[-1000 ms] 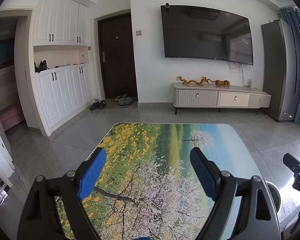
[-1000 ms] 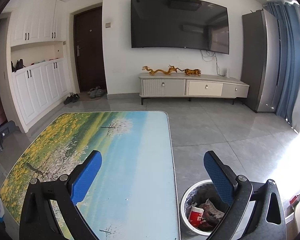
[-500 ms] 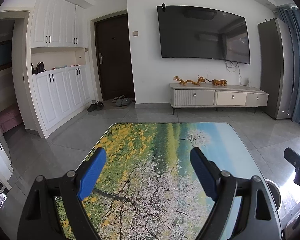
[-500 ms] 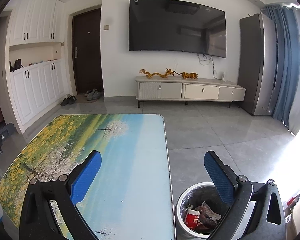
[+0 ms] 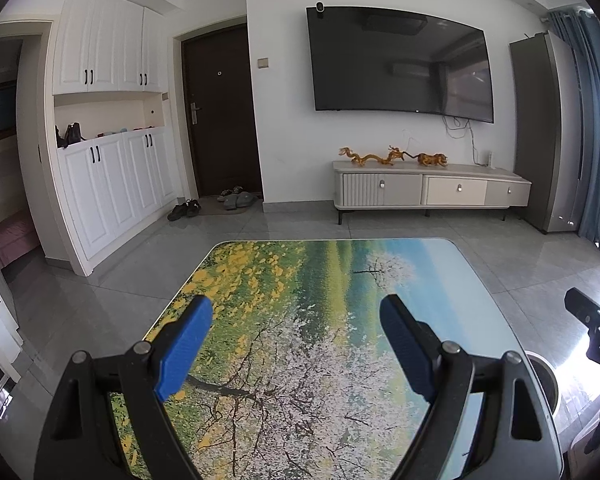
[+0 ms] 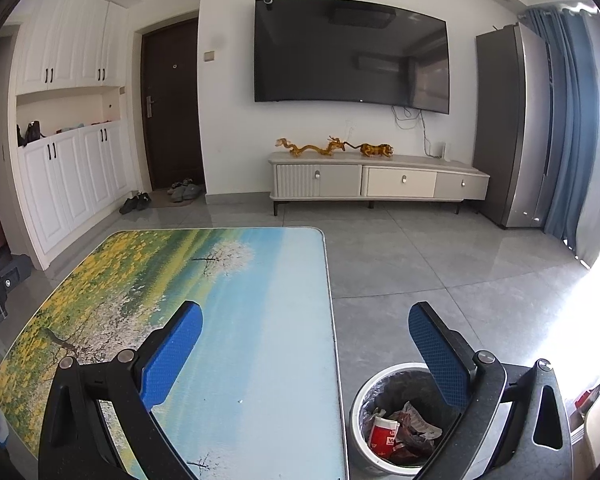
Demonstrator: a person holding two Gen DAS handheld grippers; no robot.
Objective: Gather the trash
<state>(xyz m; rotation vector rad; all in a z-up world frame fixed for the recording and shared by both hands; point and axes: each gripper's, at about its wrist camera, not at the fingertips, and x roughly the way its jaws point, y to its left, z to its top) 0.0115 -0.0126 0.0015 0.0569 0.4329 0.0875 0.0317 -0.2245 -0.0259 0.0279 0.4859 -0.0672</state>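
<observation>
Both grippers agape, empty: left gripper (image 5: 296, 340), right gripper (image 6: 306, 346) | table (image 6: 260, 320) | bin (image 6: 358, 408): red cup (image 6: 382, 434), seemingly wrappers

A table (image 6: 268, 320) stands in front, with a trash bin (image 6: 358, 408) on the floor just to its right. Crumpled trash (image 6: 400, 432) lies in the bin. A television (image 6: 350, 50) hangs on the far wall above a low cabinet (image 6: 376, 182).

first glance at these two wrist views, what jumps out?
The table with its printed landscape of yellow flowers and a blossoming tree fills the foreground of both views. Beside its right edge on the floor stands a trash bin already holding a red cup and crumpled wrappers. On the far wall hangs a large dark TV.
</observation>
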